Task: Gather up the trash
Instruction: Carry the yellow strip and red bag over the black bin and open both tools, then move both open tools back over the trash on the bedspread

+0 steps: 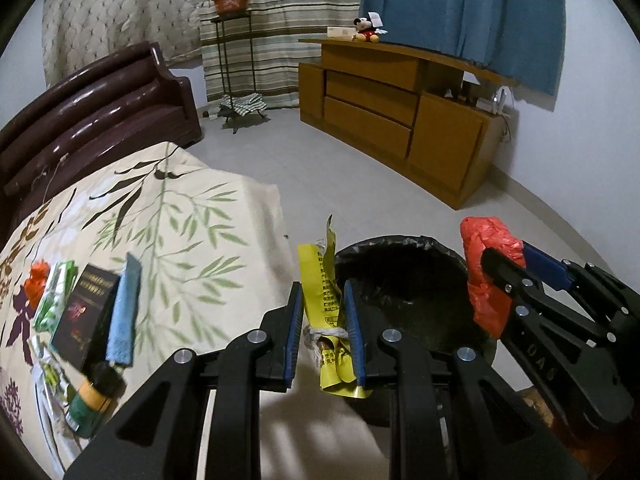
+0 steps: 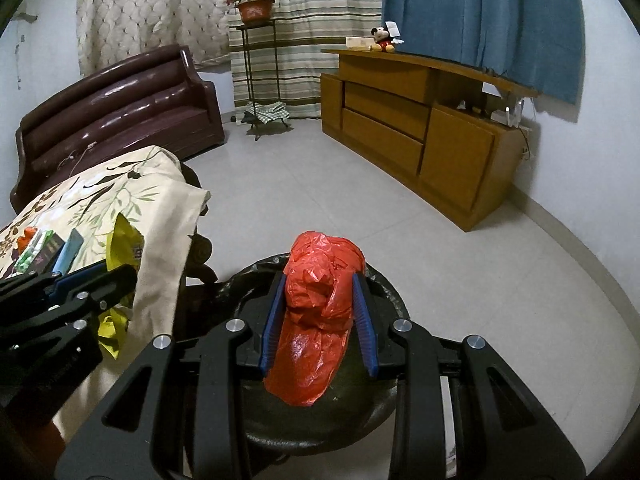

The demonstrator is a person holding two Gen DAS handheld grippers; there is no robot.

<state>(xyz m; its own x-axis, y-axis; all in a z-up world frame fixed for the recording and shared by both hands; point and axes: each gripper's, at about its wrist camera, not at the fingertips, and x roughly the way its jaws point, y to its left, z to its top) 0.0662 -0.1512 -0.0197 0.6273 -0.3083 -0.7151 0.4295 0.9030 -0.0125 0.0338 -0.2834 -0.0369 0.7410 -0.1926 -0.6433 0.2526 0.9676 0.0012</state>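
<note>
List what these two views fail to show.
- Bin bottom: both views, too dark inside the black liner, and blocked by the red bag in the right view.
- Yellow wrapper print: left view, too small.
- Bottle label: left view, blurred.
- Bin base: hidden by tools.

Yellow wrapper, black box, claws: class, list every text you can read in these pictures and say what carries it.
Yellow wrapper in the left claw: black printed characters, too small to read.
Black box on the floral cloth: gold lettering, blurred.
Right claw, holding the red plastic bag: embossed letters on its arm, unclear.
</note>
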